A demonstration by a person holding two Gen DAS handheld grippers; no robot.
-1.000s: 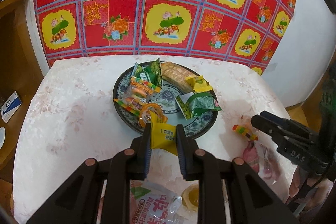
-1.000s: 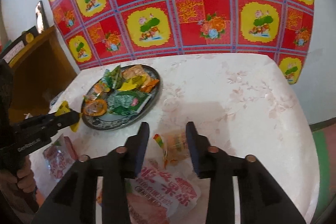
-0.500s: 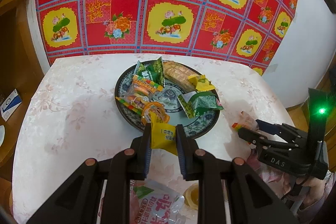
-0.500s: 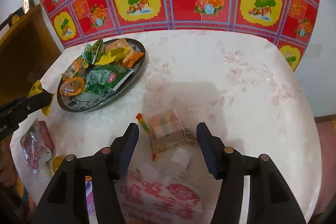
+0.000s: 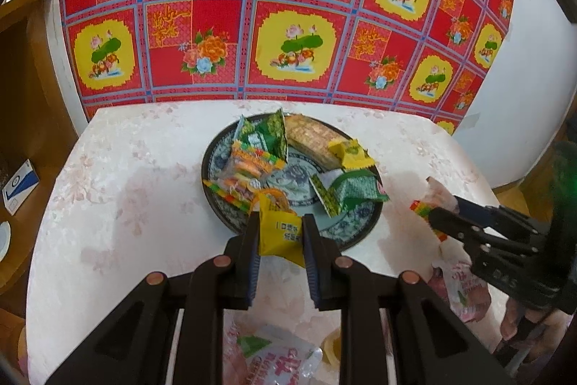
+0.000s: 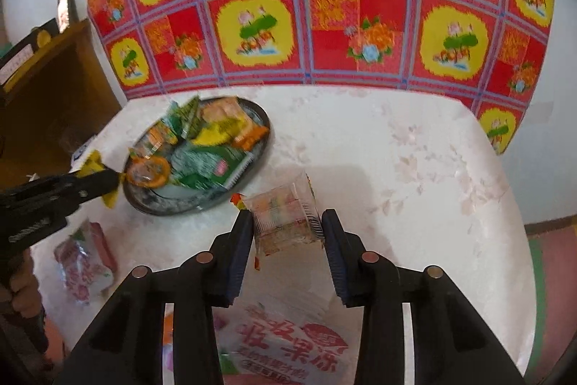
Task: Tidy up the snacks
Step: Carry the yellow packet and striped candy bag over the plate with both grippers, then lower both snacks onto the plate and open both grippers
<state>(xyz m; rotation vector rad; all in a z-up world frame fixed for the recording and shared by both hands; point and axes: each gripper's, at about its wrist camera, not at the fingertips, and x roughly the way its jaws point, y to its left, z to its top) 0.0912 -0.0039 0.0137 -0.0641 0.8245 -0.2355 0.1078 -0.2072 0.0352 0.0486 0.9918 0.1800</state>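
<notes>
A dark patterned plate (image 5: 362, 230) holds several snack packets, green, yellow and clear. My left gripper (image 5: 280, 235) is shut on a yellow snack packet (image 5: 279, 231) and holds it just over the plate's near rim. It also shows in the right wrist view (image 6: 95, 181), at the plate's (image 6: 252, 168) left edge. My right gripper (image 6: 286, 226) is shut on a clear packet of colourful candy (image 6: 285, 217), lifted off the table to the right of the plate. In the left wrist view that packet (image 5: 429, 204) sticks out past the right gripper's fingers (image 5: 468, 217).
A white floral tablecloth (image 6: 414, 168) covers the table. A large pink jelly bag (image 6: 288, 356) lies at the near edge. A smaller pink packet (image 6: 83, 269) lies near left. A wooden cabinet (image 6: 47, 89) stands left, a red-yellow cloth (image 5: 288, 24) behind.
My right gripper has closed on the clear candy packet and lifted it toward the plate. My left gripper has kept the yellow packet and moved slightly closer to the plate.
</notes>
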